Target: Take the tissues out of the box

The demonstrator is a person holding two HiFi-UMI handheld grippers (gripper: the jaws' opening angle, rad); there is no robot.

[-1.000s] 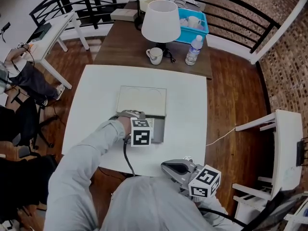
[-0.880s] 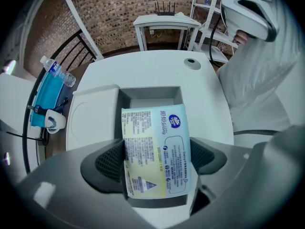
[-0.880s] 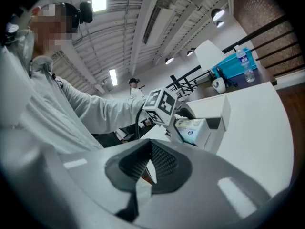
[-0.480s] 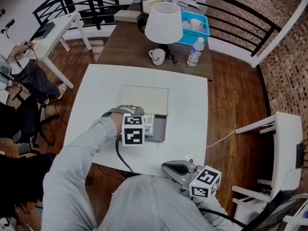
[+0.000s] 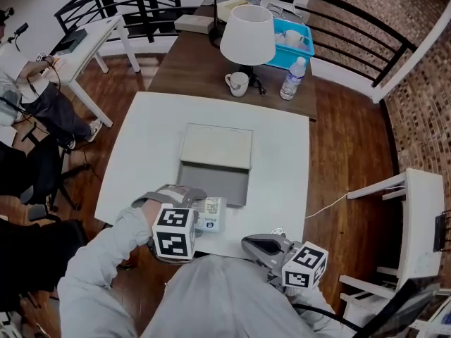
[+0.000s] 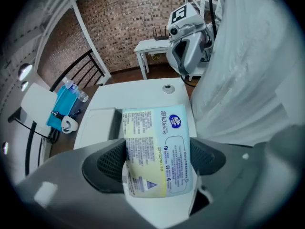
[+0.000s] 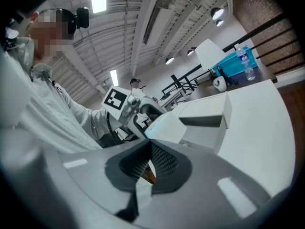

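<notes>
A pack of tissues [image 5: 210, 214] with blue and yellow print is held above the white table's [image 5: 278, 160] near edge. My left gripper [image 5: 204, 214] is shut on it, and in the left gripper view both pads press the sides of the pack [image 6: 157, 156]. The box [image 5: 215, 183] lies open at the table's middle, its grey inside bare, with the pale lid [image 5: 217, 146] folded back on the far side. My right gripper [image 5: 252, 245] hangs by my body off the table's near right corner. Its jaws [image 7: 147, 165] are shut with nothing between them.
A brown table beyond holds a white lamp [image 5: 247, 34], a mug [image 5: 237, 84], a water bottle [image 5: 292, 78] and a blue basket [image 5: 299, 44]. A white chair [image 5: 416, 224] stands at right. A person sits at a desk far left. A small round object [image 5: 279, 232] lies near the table's front edge.
My left gripper lifted the tissue pack out of the box and drew it back toward the table's near edge. The right gripper stayed where it was.
</notes>
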